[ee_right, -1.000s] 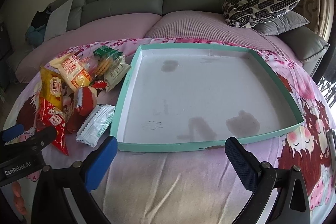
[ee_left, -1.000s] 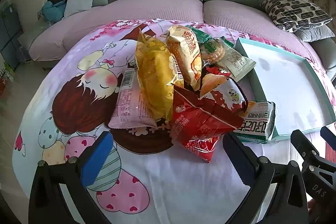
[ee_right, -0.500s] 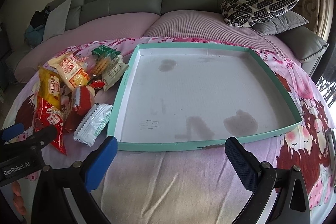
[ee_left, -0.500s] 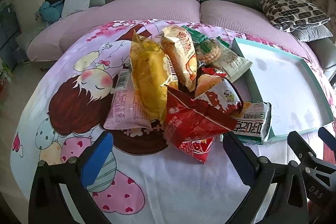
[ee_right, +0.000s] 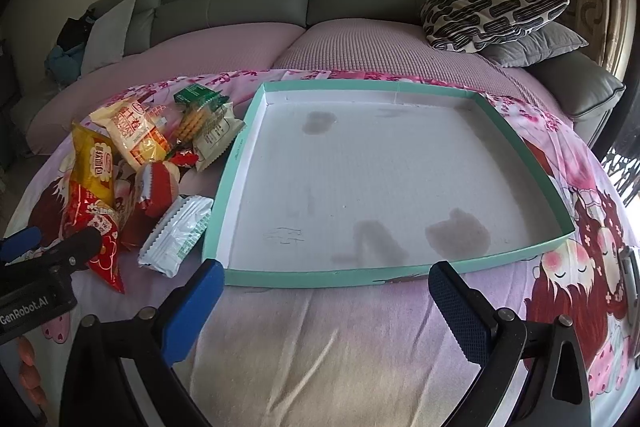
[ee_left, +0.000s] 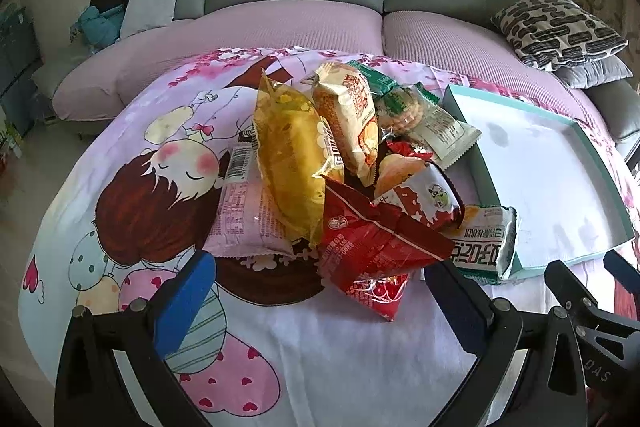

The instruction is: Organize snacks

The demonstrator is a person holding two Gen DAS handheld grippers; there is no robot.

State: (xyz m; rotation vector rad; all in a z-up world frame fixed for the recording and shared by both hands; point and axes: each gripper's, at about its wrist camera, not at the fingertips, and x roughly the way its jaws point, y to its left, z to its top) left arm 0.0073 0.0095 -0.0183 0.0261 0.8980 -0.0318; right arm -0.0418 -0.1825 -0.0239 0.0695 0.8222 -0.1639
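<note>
Snacks: heaped on the bedsheet beside the empty teal tray. Left claw and right claw spread wide, holding nothing. Risk: slippery overlapping packets sliding or dragging neighbours when pinched.

Cartoon-print sheet under a heap of snack packets beside a teal-rimmed tray.

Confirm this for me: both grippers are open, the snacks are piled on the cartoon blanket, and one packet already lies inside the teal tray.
Not quite. The teal tray holds no packet; the right wrist view shows its white floor bare. The rest stands: the left gripper and right gripper are open, and the snacks are piled on the cartoon blanket.
</note>
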